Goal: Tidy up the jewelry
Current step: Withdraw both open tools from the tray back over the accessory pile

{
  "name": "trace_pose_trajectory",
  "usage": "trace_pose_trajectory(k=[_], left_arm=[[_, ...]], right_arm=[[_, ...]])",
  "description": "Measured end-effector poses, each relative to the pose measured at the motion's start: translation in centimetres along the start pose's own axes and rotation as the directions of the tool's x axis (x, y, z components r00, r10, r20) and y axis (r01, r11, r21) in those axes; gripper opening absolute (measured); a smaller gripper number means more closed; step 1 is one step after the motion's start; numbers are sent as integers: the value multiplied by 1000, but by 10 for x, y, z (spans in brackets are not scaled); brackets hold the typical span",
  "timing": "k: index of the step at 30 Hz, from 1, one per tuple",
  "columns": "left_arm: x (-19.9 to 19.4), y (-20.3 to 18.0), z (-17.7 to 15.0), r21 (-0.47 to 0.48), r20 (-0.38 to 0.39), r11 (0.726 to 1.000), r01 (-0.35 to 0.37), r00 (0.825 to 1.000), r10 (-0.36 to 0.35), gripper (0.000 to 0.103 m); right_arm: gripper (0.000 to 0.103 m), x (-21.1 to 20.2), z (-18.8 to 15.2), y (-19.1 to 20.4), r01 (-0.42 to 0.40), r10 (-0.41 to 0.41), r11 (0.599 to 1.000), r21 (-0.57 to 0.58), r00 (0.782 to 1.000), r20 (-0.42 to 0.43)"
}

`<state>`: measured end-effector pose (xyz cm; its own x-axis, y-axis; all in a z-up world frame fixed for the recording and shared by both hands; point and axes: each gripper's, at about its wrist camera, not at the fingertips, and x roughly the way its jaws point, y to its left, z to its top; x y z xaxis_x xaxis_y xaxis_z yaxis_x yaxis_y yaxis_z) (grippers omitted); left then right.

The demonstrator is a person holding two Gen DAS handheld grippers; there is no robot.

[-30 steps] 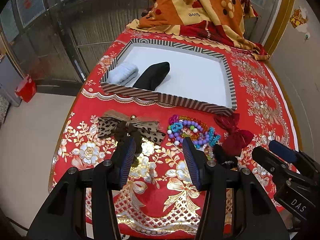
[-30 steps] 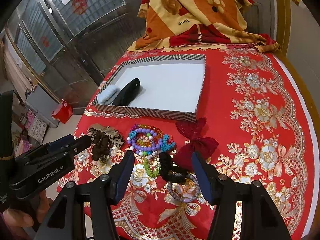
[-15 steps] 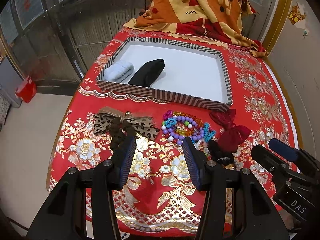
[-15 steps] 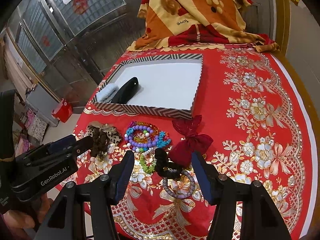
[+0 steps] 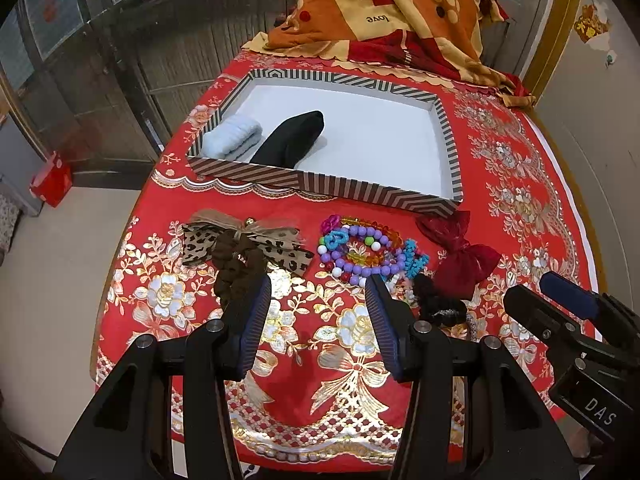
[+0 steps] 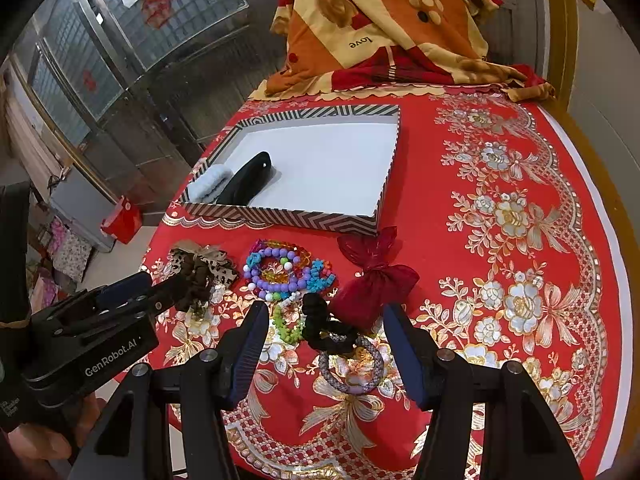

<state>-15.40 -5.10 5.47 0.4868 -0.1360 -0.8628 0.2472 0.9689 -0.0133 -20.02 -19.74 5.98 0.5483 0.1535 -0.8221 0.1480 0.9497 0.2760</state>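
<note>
Beyond both empty, open fingers [image 5: 318, 292] [image 6: 324, 320], bracelets [image 5: 360, 248] and bows [image 5: 460, 248] lie before the striped tray [image 5: 320, 184]

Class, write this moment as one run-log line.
left hand-held gripper: open, empty | right hand-held gripper: open above black scrunchie | tray: two items in

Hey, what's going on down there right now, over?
Both grippers, left and right, open, holding nothing. Two items in striped tray; bracelets, bows, scrunchies on red cloth. Nothing blocking the tray.
</note>
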Motion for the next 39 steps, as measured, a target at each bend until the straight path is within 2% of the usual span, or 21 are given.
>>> trace_pose_trajectory(k=[39], left_arm=[[9, 20, 2, -12, -25, 1000, -9, 1000, 9, 48]], right_arm=[[58, 16, 4, 17, 8, -8, 1000, -8, 999, -36]])
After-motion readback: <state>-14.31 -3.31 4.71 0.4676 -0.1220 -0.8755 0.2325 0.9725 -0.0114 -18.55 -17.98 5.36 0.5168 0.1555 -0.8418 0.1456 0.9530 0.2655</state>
